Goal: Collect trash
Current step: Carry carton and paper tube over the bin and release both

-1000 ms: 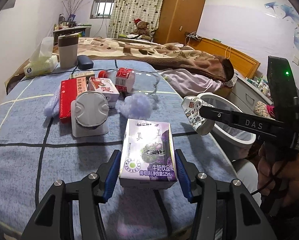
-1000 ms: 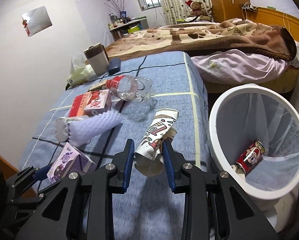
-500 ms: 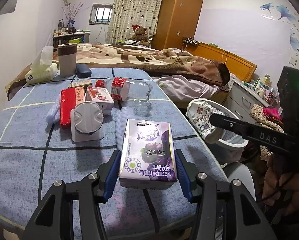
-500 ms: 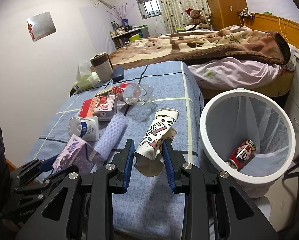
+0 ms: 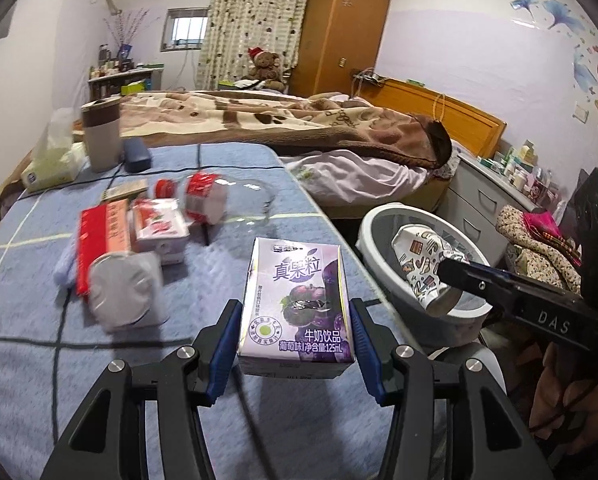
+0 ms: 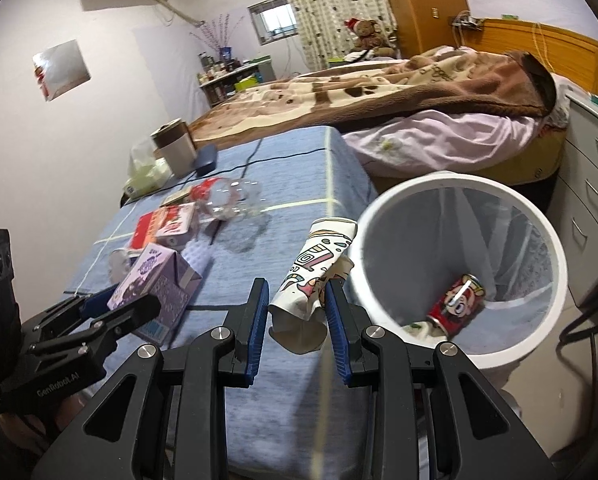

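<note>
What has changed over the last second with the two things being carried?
Both hands have swung towards the white bin. The crumpled paper cup in the right gripper now sits at its rim; the purple milk carton in the left gripper trails over the table edge. Both grips are unchanged; the red can still lies inside.

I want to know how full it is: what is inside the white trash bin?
In the white trash bin, a red cartoon can lies on the mesh liner, with a pale scrap beside it. The bottom nearest the camera is hidden behind the bin's wall.
</note>
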Demonstrator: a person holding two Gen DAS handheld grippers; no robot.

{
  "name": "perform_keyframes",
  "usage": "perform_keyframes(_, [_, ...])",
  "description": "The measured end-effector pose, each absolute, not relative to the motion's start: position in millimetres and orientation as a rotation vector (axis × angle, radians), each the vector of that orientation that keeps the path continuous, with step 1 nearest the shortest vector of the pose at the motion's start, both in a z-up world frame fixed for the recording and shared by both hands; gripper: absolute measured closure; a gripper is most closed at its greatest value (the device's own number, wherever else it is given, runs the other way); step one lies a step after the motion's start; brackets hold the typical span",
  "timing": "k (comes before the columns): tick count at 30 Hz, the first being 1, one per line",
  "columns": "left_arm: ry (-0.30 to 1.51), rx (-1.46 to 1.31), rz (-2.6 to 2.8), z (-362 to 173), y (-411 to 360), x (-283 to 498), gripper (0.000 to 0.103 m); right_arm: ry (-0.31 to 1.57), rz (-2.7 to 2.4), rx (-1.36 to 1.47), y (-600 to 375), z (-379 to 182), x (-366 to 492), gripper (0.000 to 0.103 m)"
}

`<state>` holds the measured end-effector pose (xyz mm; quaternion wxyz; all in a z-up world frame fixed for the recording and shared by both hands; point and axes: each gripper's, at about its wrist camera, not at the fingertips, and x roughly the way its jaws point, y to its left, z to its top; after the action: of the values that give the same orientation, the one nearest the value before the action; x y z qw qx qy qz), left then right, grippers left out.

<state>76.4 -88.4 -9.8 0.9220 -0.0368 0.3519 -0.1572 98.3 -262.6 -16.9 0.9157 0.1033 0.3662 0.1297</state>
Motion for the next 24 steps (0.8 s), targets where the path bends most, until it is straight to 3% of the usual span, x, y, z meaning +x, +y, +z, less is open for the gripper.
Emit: perform_keyframes(24, [0.778,-0.005,-0.539,-18.4,-216.8,155.5,0.05,0.786,0.093,0.326,-345.1,-41.0,107.0,0.073])
